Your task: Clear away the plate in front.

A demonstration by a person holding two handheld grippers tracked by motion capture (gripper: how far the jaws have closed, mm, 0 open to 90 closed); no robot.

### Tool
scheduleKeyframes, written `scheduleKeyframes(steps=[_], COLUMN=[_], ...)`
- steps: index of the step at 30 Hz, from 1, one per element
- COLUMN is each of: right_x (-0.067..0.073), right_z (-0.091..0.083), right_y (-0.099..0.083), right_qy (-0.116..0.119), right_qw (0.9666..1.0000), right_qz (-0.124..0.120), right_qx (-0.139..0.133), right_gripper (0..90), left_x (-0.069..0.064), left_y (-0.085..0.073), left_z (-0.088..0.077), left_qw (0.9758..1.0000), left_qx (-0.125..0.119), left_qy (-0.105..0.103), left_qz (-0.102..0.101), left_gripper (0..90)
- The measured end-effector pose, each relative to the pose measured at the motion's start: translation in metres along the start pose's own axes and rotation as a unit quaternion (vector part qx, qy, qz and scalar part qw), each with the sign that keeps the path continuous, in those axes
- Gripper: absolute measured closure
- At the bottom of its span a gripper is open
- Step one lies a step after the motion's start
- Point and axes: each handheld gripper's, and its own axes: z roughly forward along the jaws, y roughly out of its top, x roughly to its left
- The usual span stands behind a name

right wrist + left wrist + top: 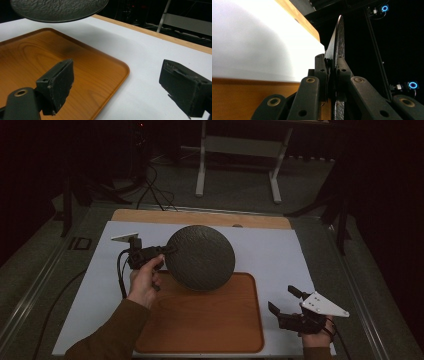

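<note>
A dark round textured plate [200, 257] hangs tilted in the air over the far edge of the wooden tray [210, 325]. My left gripper [167, 249] is shut on the plate's left rim. In the left gripper view the plate [338, 42] stands edge-on between the closed jaws. My right gripper [285, 301] stands open and holds nothing, low at the tray's right side. In the right gripper view the plate [57, 8] floats above the tray [37, 55], well beyond the two spread pads [58, 85].
A white mat [280, 250] covers the wooden table [200, 216], and the tray lies on its near half. A white metal stand [240, 165] and cables are on the floor beyond the table. The surroundings are dark.
</note>
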Motion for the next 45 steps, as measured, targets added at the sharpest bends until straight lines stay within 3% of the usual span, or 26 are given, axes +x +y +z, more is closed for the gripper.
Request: scheduleKeyframes(steps=[18, 25, 30, 38, 45], right_x=[0.001, 0.001, 0.002, 0.002, 0.001], right_z=[0.002, 0.002, 0.002, 0.001, 0.001], right_y=[0.000, 0.000, 0.000, 0.000, 0.000], right_qy=[0.000, 0.000, 0.000, 0.000, 0.000], right_qw=[1.0000, 1.0000, 1.0000, 1.0000, 1.0000], right_qz=[-0.004, -0.004, -0.006, -0.005, -0.005], right_qx=[0.004, 0.005, 0.005, 0.004, 0.003], right_gripper=[12.3, 12.3, 12.3, 12.3, 12.3], left_x=[0.018, 0.033, 0.039, 0.048, 0.060], left_y=[-0.031, -0.047, -0.054, -0.072, -0.084], left_z=[-0.021, -0.030, -0.030, -0.019, -0.015], left_qw=[0.9998, 0.9993, 0.9991, 0.9979, 0.9964], left_qx=[0.009, 0.008, 0.016, 0.048, 0.064], left_qy=[0.000, 0.005, 0.009, 0.019, 0.051], left_qz=[-0.017, -0.035, -0.038, -0.040, -0.024], left_gripper=[84.3, 84.3, 84.4, 84.4, 84.4])
